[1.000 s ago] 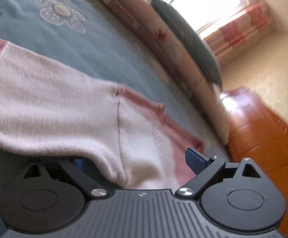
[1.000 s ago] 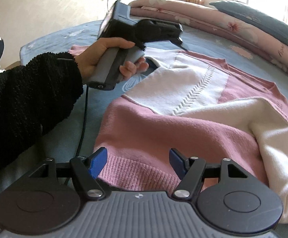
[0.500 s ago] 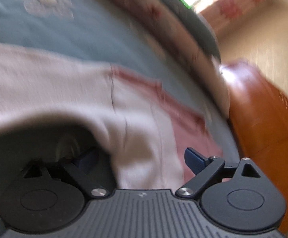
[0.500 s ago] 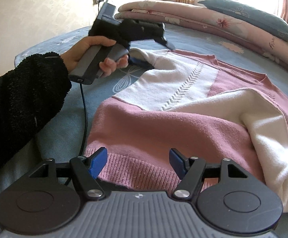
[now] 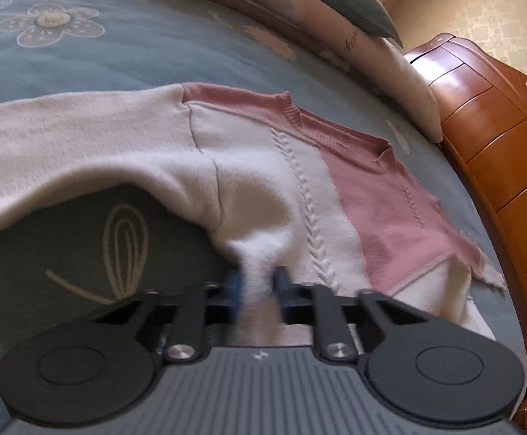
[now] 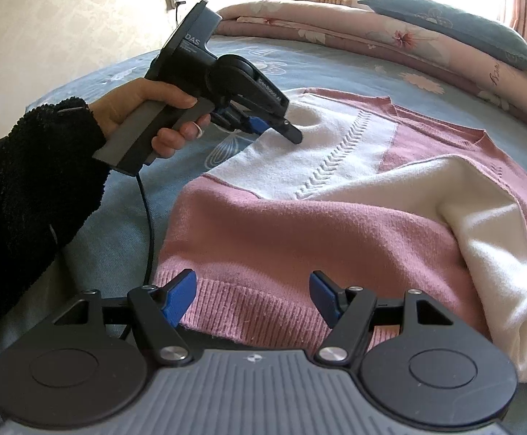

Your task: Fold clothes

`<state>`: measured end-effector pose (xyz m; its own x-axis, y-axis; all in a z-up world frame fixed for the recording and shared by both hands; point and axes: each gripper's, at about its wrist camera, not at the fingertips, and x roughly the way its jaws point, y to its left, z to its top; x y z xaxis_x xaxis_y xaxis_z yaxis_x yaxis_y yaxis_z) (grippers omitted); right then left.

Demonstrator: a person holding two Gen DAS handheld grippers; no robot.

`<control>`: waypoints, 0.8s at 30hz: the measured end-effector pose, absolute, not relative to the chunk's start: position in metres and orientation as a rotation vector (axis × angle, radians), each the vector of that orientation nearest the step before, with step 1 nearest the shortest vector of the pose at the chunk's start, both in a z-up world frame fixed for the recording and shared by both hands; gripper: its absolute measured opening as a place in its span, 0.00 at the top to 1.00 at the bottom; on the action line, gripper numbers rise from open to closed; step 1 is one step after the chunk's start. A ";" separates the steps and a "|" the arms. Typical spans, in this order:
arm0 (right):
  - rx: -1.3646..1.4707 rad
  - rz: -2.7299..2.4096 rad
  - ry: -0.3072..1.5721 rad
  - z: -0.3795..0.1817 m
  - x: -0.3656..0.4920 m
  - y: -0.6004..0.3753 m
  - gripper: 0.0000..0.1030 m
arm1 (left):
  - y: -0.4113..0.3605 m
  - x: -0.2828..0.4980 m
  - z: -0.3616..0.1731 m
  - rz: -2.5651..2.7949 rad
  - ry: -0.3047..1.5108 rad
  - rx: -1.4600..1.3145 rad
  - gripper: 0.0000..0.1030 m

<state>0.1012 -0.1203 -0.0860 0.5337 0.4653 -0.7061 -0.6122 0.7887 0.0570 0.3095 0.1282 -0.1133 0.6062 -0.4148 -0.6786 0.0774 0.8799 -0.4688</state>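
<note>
Left tongs (image 5: 258, 286) are closing, pinching the sweater (image 5: 263, 195)'s white fold; right tongs (image 6: 252, 299) hover spread above its hem.

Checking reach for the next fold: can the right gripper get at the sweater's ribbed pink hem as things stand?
Probably yes: the right gripper is open just before the ribbed hem, nothing between them.

A bed covered by a blue-grey bedspread (image 6: 125, 217) with pale flower and leaf motifs carried a pink-and-white knitted sweater (image 6: 299, 224), which lay spread front-up with its ribbed hem toward the right-wrist camera and one white sleeve folded across its body. Along the far edge of the bed lay a folded pink floral quilt (image 6: 336, 29), and on the quilt rested a blue-grey pillow (image 6: 452, 25). The sweater (image 5: 372, 188) lay apart from the quilt (image 5: 299, 11).
</note>
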 end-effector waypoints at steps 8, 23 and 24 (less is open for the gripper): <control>-0.206 0.581 0.755 -0.083 0.102 -0.133 0.29 | 0.145 0.313 -0.114 -0.209 0.854 -0.476 0.89; -0.436 0.166 0.758 -0.103 0.119 -0.225 0.29 | 0.128 0.311 -0.110 -0.276 0.871 -0.400 0.61; -0.471 0.187 0.760 -0.109 0.122 -0.221 0.29 | 0.125 0.310 -0.109 -0.287 0.869 -0.384 0.58</control>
